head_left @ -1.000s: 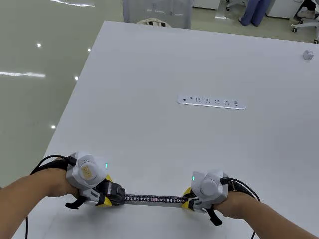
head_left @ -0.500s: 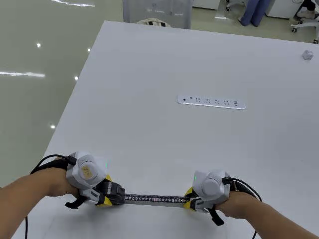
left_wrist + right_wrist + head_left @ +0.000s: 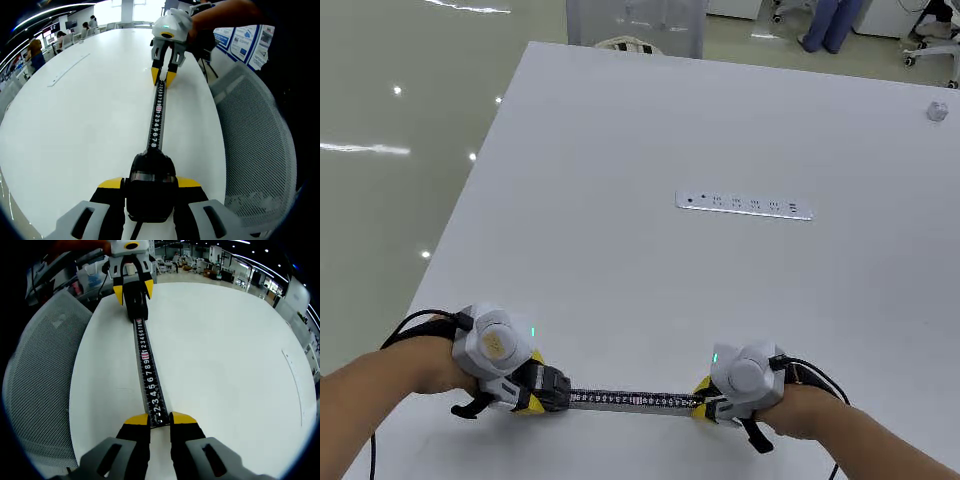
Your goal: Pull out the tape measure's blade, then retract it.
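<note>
- The left hand-held gripper (image 3: pixel 542 389), at the lower left of the head view, clamps the black tape measure case (image 3: pixel 150 187) between its jaws.
- The right hand-held gripper (image 3: pixel 159 419) pinches the end of the blade (image 3: pixel 146 362).
- The blade lies stretched along the white tabletop (image 3: pixel 650 130), low in the head view.
- A power strip (image 3: pixel 744 205) lies well apart, centre right.
</note>
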Demonstrator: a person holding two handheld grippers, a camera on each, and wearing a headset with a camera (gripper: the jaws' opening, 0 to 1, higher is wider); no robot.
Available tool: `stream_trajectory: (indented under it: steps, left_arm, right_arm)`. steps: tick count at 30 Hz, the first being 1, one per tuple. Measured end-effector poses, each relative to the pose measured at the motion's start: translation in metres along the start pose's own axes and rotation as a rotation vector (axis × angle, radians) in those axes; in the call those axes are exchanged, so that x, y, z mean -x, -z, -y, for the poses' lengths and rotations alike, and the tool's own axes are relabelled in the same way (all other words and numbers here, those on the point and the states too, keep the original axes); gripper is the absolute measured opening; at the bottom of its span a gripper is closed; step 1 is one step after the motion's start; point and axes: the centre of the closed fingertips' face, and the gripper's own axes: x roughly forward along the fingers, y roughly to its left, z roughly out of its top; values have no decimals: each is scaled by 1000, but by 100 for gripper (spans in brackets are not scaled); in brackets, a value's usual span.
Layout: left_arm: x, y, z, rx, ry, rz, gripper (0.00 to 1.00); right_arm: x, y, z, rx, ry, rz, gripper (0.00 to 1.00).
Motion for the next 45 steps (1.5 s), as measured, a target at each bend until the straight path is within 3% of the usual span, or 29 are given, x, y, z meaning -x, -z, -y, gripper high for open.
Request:
stream_trajectory:
  steps: [45]
  left_arm:
    - [1, 0, 0, 1, -2, -3, 34]
  right_arm:
    - [10, 19, 5, -13, 13, -17, 14]
